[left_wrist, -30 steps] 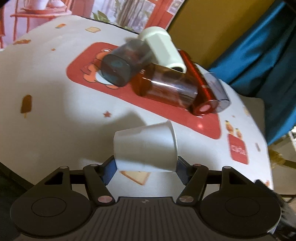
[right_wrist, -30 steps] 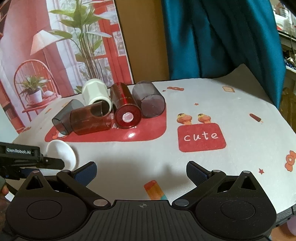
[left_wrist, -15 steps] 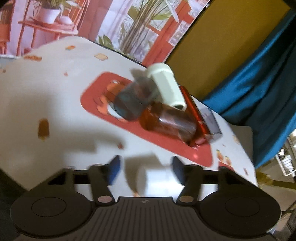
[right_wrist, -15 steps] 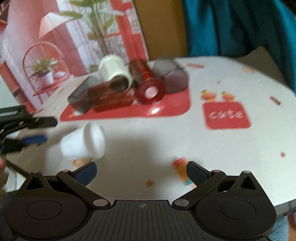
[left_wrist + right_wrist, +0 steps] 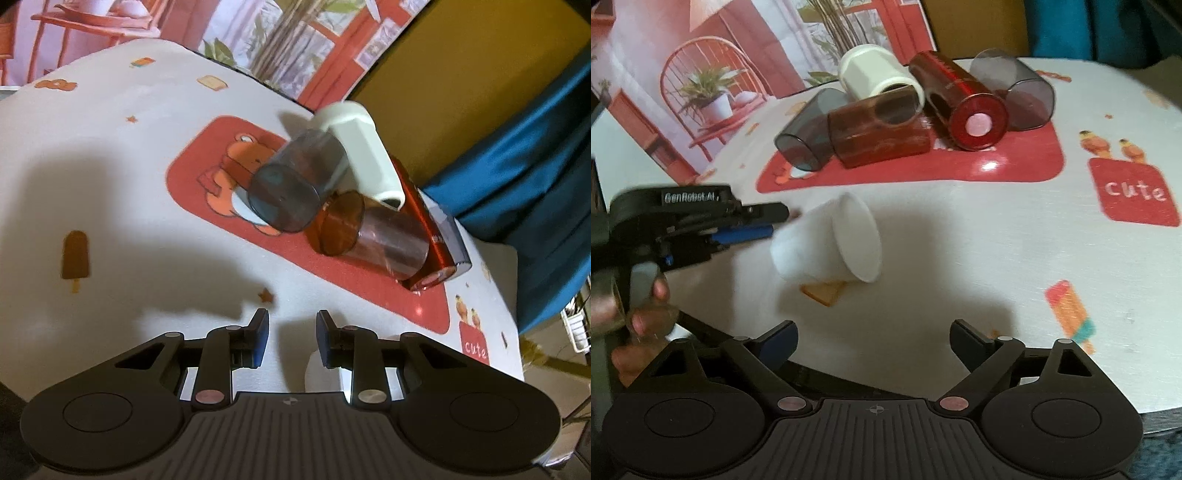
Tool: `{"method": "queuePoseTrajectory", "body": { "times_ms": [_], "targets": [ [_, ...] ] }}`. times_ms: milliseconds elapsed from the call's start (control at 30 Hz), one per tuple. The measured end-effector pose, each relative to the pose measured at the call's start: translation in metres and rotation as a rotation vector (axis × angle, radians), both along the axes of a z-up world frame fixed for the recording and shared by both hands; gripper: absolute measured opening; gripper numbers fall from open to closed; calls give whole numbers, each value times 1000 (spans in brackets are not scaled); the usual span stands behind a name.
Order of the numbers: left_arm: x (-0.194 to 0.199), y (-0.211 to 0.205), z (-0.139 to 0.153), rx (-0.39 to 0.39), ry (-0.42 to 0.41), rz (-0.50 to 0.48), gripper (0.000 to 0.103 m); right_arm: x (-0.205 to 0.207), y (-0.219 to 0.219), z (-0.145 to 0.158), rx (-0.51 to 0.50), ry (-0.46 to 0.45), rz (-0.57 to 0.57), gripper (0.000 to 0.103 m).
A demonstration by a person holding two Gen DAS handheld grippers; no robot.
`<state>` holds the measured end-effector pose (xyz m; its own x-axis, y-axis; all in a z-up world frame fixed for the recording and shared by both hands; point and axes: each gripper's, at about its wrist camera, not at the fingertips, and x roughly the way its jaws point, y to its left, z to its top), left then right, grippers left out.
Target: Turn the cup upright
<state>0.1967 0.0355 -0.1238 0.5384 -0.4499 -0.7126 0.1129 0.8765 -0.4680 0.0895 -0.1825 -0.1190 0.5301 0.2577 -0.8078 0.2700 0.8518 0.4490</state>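
A white paper cup [image 5: 827,243] lies on its side on the tablecloth, rim facing right, resting over a toast print. In the left wrist view only a white sliver of the cup [image 5: 314,373] shows below the right finger. My left gripper [image 5: 291,338] has its jaws narrowed with nothing between them; in the right wrist view the left gripper [image 5: 753,225] sits just left of the cup's base. My right gripper [image 5: 873,341] is open and empty, near the table's front edge, in front of the cup.
A pile of cups lies on the red mat [image 5: 1027,162]: a white one [image 5: 875,74], two smoky grey ones [image 5: 805,136] [image 5: 1015,88], an amber one [image 5: 875,129] and a dark red one [image 5: 960,103]. A blue curtain [image 5: 524,147] hangs beyond the table.
The left gripper let go of the white cup and narrowed its jaws. The cup now lies on its side. The right gripper moved closer to it.
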Motion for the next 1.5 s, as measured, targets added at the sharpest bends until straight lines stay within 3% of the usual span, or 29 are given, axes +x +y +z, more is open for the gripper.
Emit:
{"method": "queuePoseTrajectory", "body": {
  "times_ms": [200, 333, 467, 700, 800, 1033, 1100, 1267, 1367, 1500],
  "targets": [
    [-7, 20, 25, 113, -131, 39, 30, 28, -1, -6, 180, 58, -59, 88],
    [-6, 39, 29, 88, -139, 94, 30, 40, -8, -16, 291, 90, -197, 87],
    [-11, 46, 23, 112, -146, 114, 31, 51, -17, -22, 326, 106, -326, 90],
    [-22, 45, 12, 108, -151, 94, 32, 60, -27, -27, 326, 125, -425, 88],
    [-23, 45, 9, 98, -151, 91, 32, 65, -24, -27, 308, 137, -437, 82],
    [-26, 45, -5, 80, -128, 81, 32, 71, -15, -28, 287, 141, -455, 81],
    [-27, 45, -6, 69, -127, 77, 32, 71, -16, -27, 282, 132, -468, 68],
    [-30, 47, -8, 63, -127, 83, 36, 66, -17, -27, 260, 84, -417, 67],
    [-32, 51, -6, 74, -131, 105, 49, 62, -15, -14, 133, 22, -314, 66],
    [-38, 51, 2, 92, -156, 125, 69, 54, -6, 6, -127, -80, -154, 66]
  ]
}}
